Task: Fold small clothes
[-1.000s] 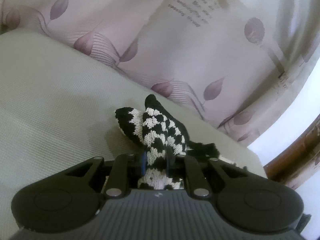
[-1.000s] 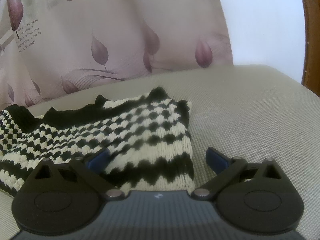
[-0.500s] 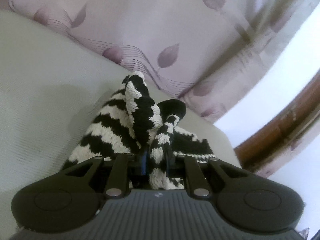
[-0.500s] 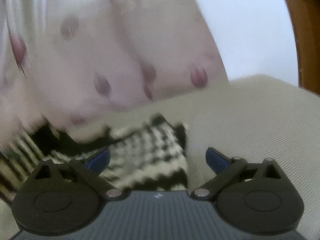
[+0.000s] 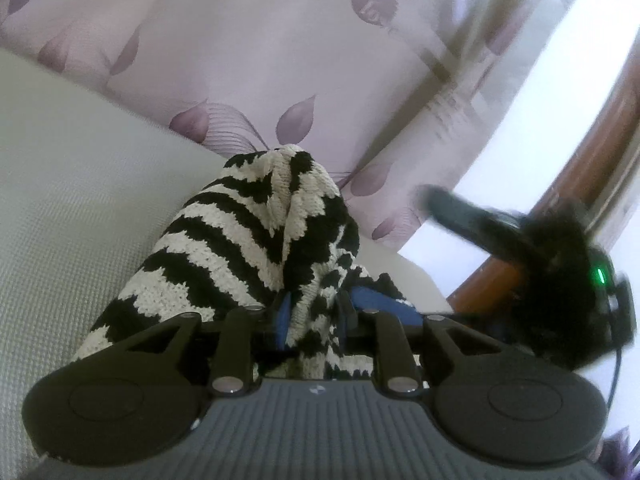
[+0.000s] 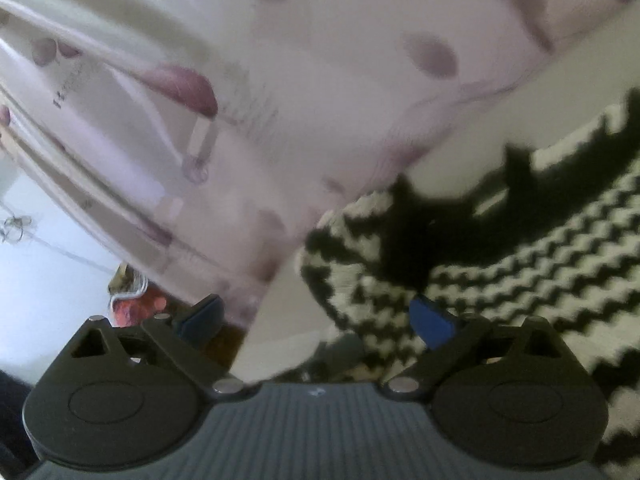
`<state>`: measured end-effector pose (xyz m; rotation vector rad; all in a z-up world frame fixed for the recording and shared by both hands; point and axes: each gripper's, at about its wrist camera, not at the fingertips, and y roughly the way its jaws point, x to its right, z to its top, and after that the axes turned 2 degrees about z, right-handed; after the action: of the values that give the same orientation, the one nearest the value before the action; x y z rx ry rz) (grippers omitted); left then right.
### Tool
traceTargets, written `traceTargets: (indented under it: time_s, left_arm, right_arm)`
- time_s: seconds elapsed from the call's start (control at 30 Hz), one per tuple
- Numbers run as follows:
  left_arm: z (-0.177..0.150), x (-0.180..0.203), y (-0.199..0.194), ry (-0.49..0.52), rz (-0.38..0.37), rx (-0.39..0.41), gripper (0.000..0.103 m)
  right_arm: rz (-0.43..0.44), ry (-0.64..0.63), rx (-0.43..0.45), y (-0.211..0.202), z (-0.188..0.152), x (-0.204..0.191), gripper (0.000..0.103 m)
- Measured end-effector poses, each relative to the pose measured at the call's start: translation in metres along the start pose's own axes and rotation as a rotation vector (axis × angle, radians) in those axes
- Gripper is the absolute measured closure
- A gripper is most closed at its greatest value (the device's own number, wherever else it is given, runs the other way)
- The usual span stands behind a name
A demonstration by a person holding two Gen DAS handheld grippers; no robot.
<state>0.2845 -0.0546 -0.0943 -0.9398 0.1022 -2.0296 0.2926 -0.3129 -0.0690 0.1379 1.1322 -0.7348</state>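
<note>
left gripper (image 5: 312,316): fingers opening, cloth between | right gripper (image 6: 316,316): fingers spread, empty

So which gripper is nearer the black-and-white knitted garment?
Left. The left gripper has the knitted garment bunched between its opening jaws; the right gripper is open beside its edge.

A home room: leaf-print curtain (image 5: 280,60), pale cushioned seat (image 5: 72,208), wooden frame (image 5: 592,168).
</note>
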Motion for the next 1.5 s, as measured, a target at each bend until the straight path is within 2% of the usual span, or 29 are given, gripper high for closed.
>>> traceTargets:
  time_s: [0.07,0.13,0.2,0.23,0.27,0.3,0.33,0.37,0.4,0.43,0.47,0.5,0.57,0.63,0.73,0.8,1.0,1.2,1.3,1.37,1.5]
  left_arm:
    - [-0.002,0.001,0.000,0.014,-0.005,0.000,0.080]
    - [-0.004,0.001,0.001,0.018,-0.007,0.008,0.080]
    - [-0.005,0.001,0.002,0.034,-0.004,0.007,0.076]
    - [-0.005,0.002,0.002,0.045,0.001,0.007,0.074]
    - [-0.006,0.002,0.001,0.052,0.002,0.009,0.072]
    - [-0.005,0.002,-0.001,0.058,0.003,0.012,0.069]
    - [-0.004,0.002,-0.005,0.060,-0.002,0.008,0.068]
    - [-0.003,0.001,-0.009,0.055,-0.012,0.001,0.067]
    - [-0.001,0.000,-0.016,0.044,-0.019,0.001,0.064]
    - [0.001,-0.002,-0.027,0.031,-0.019,0.016,0.062]
    - [0.003,-0.004,-0.038,0.017,-0.017,0.035,0.052]
    - [0.005,-0.007,-0.051,-0.004,-0.011,0.058,0.035]
    - [0.008,-0.017,-0.077,-0.043,0.033,0.137,0.020]
    - [0.012,-0.024,-0.095,-0.038,0.090,0.175,0.019]
    - [0.013,-0.032,-0.102,-0.007,0.160,0.146,0.019]
    - [0.011,-0.032,-0.100,0.012,0.176,0.116,0.019]
    - [0.004,-0.018,-0.078,0.068,0.141,0.070,0.017]
    - [-0.004,0.006,-0.051,0.091,0.086,0.038,0.014]
    - [-0.007,0.017,-0.039,0.104,0.069,0.036,0.012]
    - [-0.007,0.025,-0.029,0.112,0.065,0.029,0.012]
    - [-0.010,0.036,-0.014,0.112,0.050,0.008,0.010]
  right_arm:
    - [-0.068,-0.006,-0.029,0.015,0.000,-0.003,0.005]
    - [-0.068,-0.029,-0.051,0.028,0.001,-0.004,0.011]
    - [-0.098,-0.057,-0.070,0.039,-0.002,-0.010,0.024]
    - [-0.119,-0.072,-0.083,0.043,-0.004,-0.012,0.028]
    - [-0.151,-0.087,-0.095,0.050,-0.005,-0.012,0.040]
    - [-0.176,-0.098,-0.103,0.056,-0.005,-0.010,0.061]
    - [-0.204,-0.113,-0.108,0.059,-0.005,-0.009,0.073]
    - [-0.229,-0.127,-0.107,0.060,-0.004,-0.007,0.081]
    - [-0.236,-0.138,-0.098,0.060,-0.005,-0.005,0.083]
    - [-0.234,-0.149,-0.082,0.058,-0.006,-0.003,0.083]
    - [-0.233,-0.157,-0.069,0.056,-0.006,-0.001,0.084]
    - [-0.233,-0.159,-0.051,0.053,-0.007,0.000,0.084]
    - [-0.220,-0.155,-0.016,0.049,-0.006,0.002,0.085]
    - [-0.199,-0.145,0.018,0.042,-0.002,0.002,0.085]
    - [-0.173,-0.151,0.049,0.034,0.009,0.000,0.085]
    - [-0.177,-0.168,0.069,0.021,0.017,0.001,0.086]
    - [-0.257,-0.208,0.128,-0.028,0.045,0.014,0.086]
    - [-0.355,-0.243,0.131,-0.072,0.064,0.038,0.086]
    - [-0.349,-0.298,0.204,-0.096,0.067,0.036,0.086]
    - [-0.358,-0.314,0.223,-0.104,0.067,0.042,0.086]
    - [-0.386,-0.213,0.101,-0.091,0.065,0.092,0.083]
